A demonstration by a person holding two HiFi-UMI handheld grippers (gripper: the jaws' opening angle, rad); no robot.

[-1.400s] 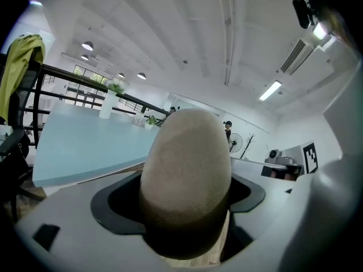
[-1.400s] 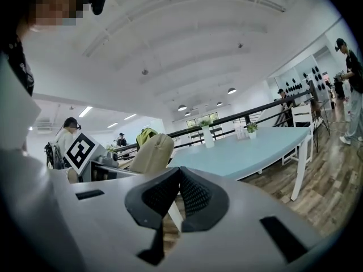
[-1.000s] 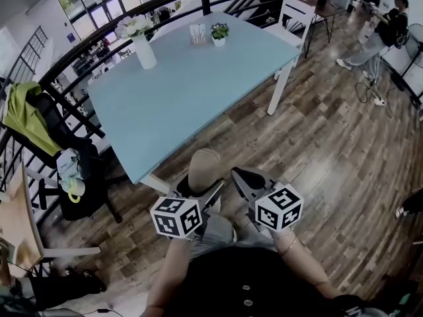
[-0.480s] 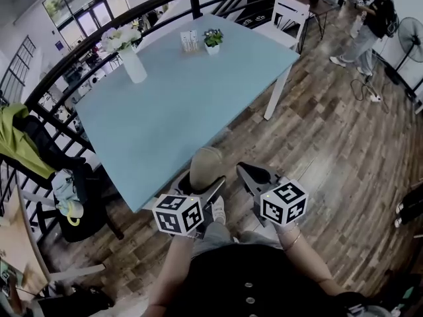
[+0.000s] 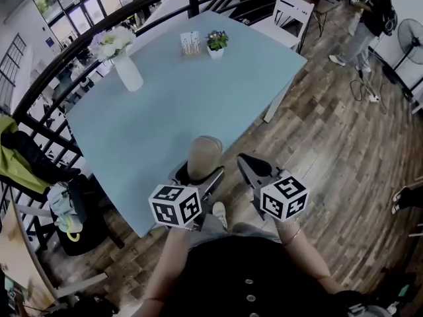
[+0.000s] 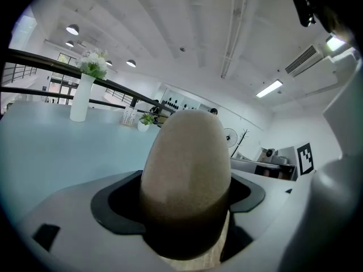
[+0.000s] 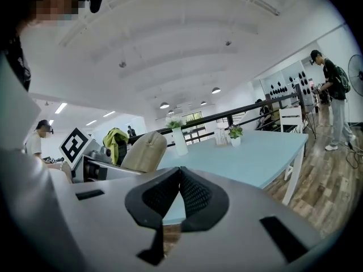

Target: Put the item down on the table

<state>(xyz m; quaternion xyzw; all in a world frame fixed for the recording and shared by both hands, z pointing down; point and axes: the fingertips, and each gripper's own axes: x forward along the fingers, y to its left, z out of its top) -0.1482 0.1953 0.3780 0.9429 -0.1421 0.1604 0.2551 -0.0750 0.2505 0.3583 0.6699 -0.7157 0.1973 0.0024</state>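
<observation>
A tan, egg-shaped item (image 5: 203, 154) stands upright between the jaws of my left gripper (image 5: 198, 174), which is shut on it. It hangs over the near edge of the light blue table (image 5: 165, 111). In the left gripper view the item (image 6: 187, 174) fills the middle, with the table (image 6: 45, 146) beyond it. My right gripper (image 5: 248, 167) is just to the right, over the wooden floor beside the table edge, shut with nothing in it. Its black pads (image 7: 193, 194) touch in the right gripper view, where the item (image 7: 144, 151) shows at the left.
On the table's far side stand a white vase of flowers (image 5: 125, 68), a card holder (image 5: 190, 42) and a small potted plant (image 5: 216, 43). A white chair (image 5: 291, 12) and black railing lie behind. A person (image 5: 370, 12) stands at the far right.
The view and both grippers have moved toward the table. The held item, earlier over the floor by the table's corner, is now over the table's near edge.
</observation>
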